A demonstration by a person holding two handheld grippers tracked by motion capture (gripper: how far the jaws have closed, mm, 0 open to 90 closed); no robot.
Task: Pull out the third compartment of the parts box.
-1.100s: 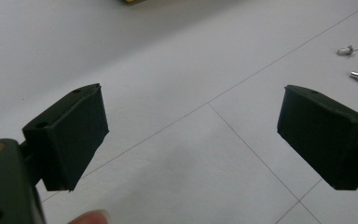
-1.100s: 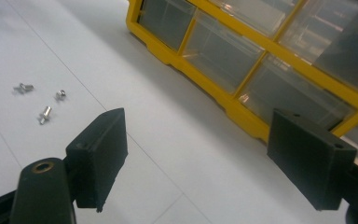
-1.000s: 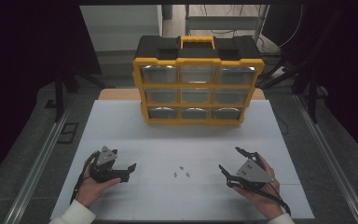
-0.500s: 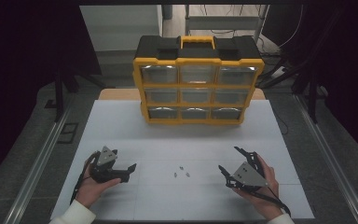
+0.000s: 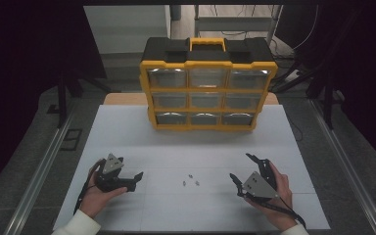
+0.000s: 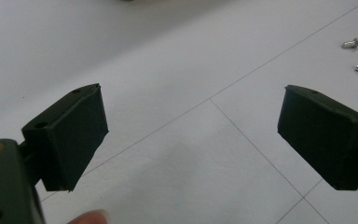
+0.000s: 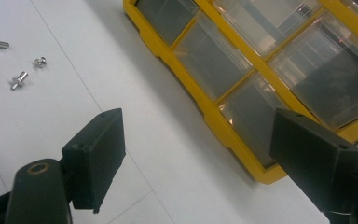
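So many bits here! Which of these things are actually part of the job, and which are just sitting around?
Part of the job:
- three small screws lying loose on the white table, between the hands
- left gripper, jaws open
- right gripper, jaws open
- probably the yellow drawer box, all drawers shut

Just lying about:
- cables on the floor behind the table

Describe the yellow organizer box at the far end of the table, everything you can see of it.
The organizer box stands upright at the far middle of the white table. It looks like plastic: yellow frame, black top, yellow carry handle lying flat. Its front has nine clear drawers, three rows of three, all shut; I cannot tell what is in them. Nothing touches it but the table; the small screws lie well in front.
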